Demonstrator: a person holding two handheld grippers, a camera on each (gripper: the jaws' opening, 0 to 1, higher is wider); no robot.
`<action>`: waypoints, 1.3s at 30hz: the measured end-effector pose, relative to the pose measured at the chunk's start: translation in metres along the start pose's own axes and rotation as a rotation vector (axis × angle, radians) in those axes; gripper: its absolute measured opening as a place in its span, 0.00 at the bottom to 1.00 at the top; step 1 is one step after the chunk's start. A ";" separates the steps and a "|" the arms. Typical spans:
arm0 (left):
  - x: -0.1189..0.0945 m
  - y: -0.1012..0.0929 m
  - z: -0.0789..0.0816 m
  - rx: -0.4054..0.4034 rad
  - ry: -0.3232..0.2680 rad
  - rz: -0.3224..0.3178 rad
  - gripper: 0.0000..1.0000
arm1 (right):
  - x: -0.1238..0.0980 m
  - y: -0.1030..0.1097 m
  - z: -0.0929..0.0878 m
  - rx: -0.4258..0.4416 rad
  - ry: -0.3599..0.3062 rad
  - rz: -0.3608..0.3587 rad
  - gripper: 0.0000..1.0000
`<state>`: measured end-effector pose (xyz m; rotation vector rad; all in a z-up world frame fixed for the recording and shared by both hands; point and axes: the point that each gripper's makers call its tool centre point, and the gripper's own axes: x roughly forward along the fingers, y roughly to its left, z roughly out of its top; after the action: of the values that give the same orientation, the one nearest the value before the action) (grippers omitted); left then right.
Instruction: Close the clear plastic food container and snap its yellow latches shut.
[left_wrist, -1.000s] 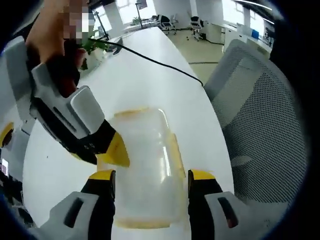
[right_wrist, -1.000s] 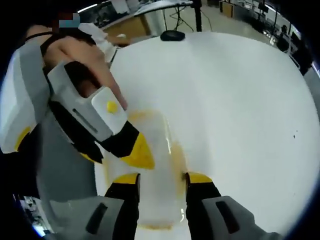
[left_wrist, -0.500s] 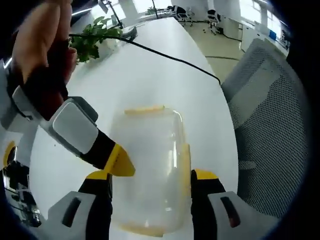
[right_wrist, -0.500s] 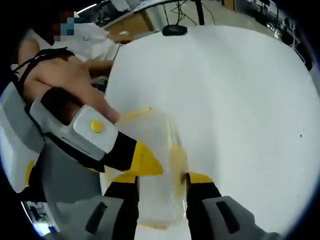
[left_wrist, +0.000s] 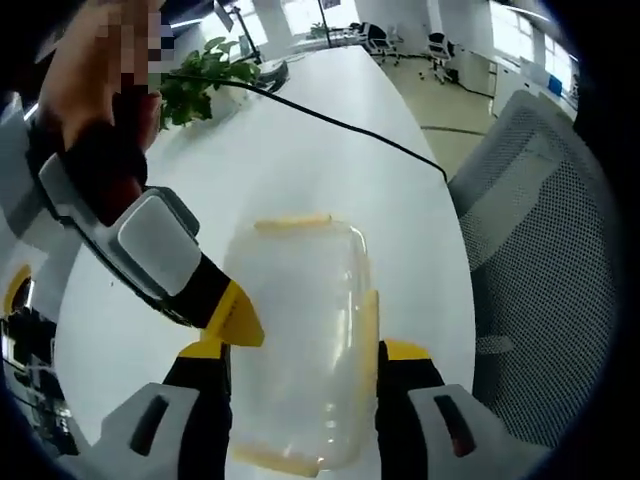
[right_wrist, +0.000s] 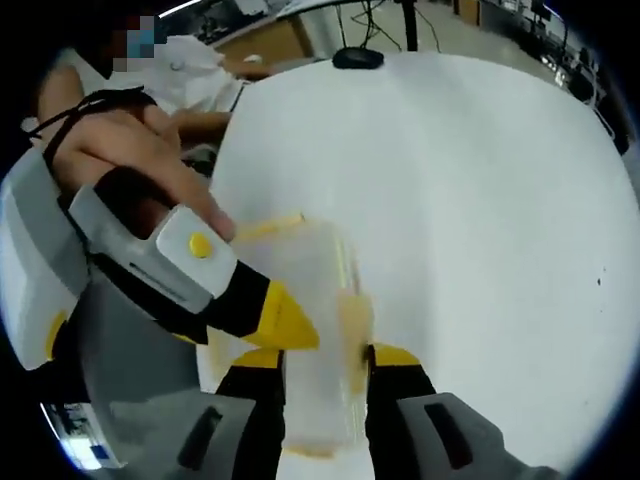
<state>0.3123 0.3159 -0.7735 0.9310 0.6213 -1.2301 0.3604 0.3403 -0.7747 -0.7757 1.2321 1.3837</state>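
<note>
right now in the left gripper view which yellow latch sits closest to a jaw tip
The side latch along the container, just above the jaw tip; the end latch lies at the far end.

Bright, even daylight; glare off the white table (left_wrist: 330, 170); fisheye-bent, softly blurred edges.

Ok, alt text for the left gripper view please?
A clear plastic food container with yellow latches sits on a white table between the left gripper's open jaws, while the right gripper reaches in from the left.
</note>
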 end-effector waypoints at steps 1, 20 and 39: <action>0.000 0.000 0.000 0.000 0.001 0.001 0.56 | 0.000 0.001 0.000 -0.003 0.004 0.001 0.28; 0.001 -0.001 -0.001 0.032 -0.021 0.036 0.51 | -0.002 -0.007 -0.012 0.047 0.094 0.007 0.27; -0.011 -0.004 0.006 -0.110 -0.078 -0.063 0.64 | -0.011 -0.002 -0.016 0.009 -0.114 -0.037 0.44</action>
<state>0.3056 0.3161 -0.7627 0.7735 0.6534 -1.2691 0.3616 0.3219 -0.7689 -0.7005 1.1287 1.3725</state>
